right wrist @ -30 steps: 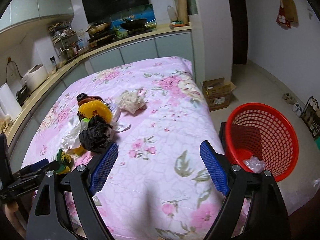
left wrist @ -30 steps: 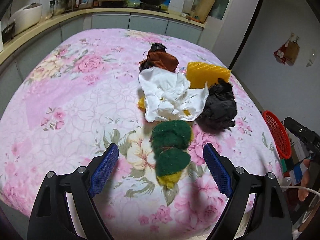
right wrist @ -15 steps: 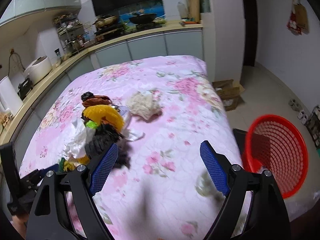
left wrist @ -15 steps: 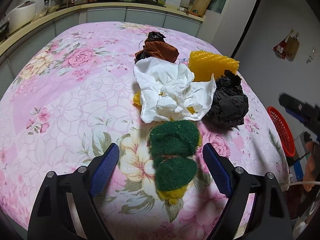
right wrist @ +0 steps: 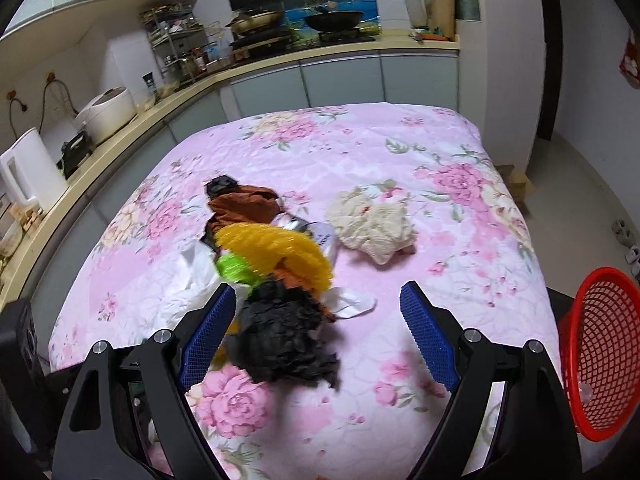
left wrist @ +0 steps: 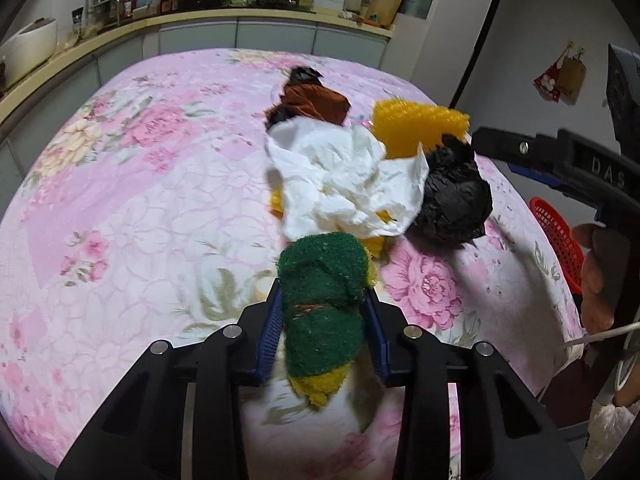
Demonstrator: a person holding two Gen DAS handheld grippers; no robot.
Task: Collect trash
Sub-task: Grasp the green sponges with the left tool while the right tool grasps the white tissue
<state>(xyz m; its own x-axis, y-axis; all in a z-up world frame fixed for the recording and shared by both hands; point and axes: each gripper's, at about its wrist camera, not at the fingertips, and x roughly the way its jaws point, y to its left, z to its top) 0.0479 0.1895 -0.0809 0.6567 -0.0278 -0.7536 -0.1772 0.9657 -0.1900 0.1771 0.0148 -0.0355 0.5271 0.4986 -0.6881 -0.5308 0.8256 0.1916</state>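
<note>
My left gripper (left wrist: 324, 332) is shut on a green and yellow scouring sponge (left wrist: 322, 312) at the near edge of a trash pile on the pink floral table. Behind it lie crumpled white paper (left wrist: 348, 184), a black crumpled wad (left wrist: 456, 200), yellow mesh (left wrist: 416, 128) and a brown wad (left wrist: 316, 100). My right gripper (right wrist: 320, 336) is open, just above the black wad (right wrist: 284, 336), which sits by its left finger. Yellow mesh (right wrist: 276, 248), a brown wad (right wrist: 244, 204) and a cream crumpled cloth (right wrist: 372, 224) lie beyond.
A red mesh basket (right wrist: 600, 356) stands off the table's right edge, also in the left wrist view (left wrist: 556, 240). A kitchen counter (right wrist: 120, 128) with a rice cooker, kettle and pans runs along the far and left sides. A cardboard box (right wrist: 516, 176) sits on the floor.
My left gripper has closed on the green sponge. My right gripper has swung left from the basket toward the pile and now hangs over the black wad.
</note>
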